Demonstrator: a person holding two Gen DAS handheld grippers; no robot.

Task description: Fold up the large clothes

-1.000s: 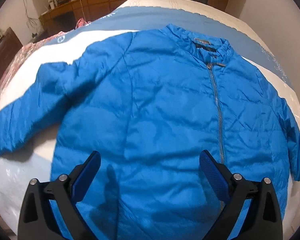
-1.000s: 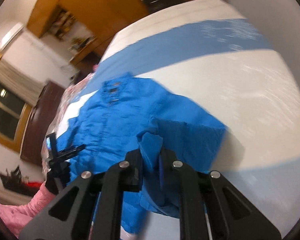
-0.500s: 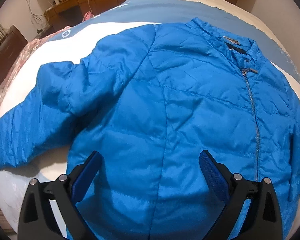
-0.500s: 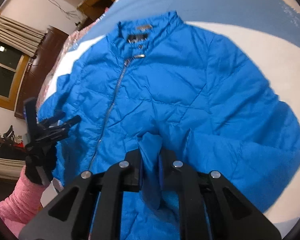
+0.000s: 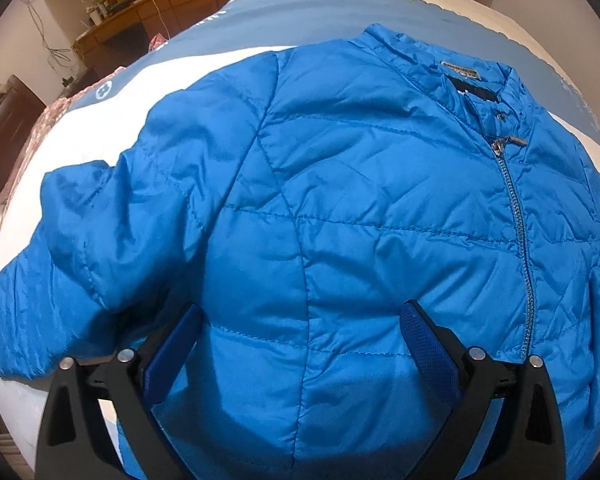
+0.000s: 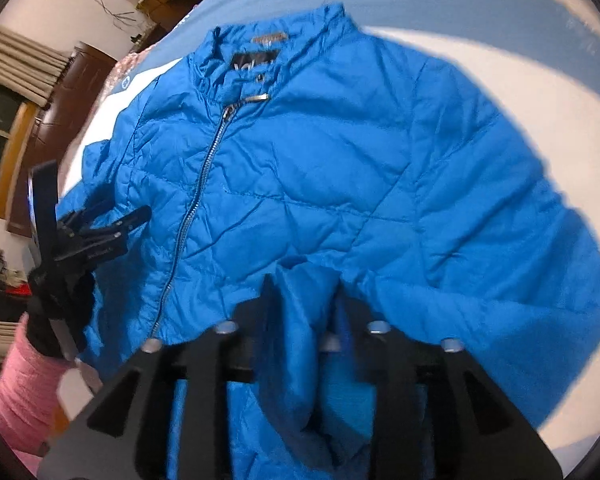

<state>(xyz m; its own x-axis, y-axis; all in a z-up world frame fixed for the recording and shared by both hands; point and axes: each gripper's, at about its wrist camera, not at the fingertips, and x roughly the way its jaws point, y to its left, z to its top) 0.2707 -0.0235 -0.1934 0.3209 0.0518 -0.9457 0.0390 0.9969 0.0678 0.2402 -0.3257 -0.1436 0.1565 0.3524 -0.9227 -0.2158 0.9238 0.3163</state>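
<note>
We saw a bed (image 5: pixel 60 184) covered in white bedding crossed by a wide blue band (image 5: pixel 308 20). A blue quilted jacket (image 5: pixel 360 208) lay spread front-up directly on it, zipped, collar toward the far side, one sleeve (image 5: pixel 60 264) stretched sideways.

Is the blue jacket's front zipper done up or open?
Done up. The zipper runs closed down the blue jacket, its pull sitting just below the collar; the lowest end is hidden.
</note>
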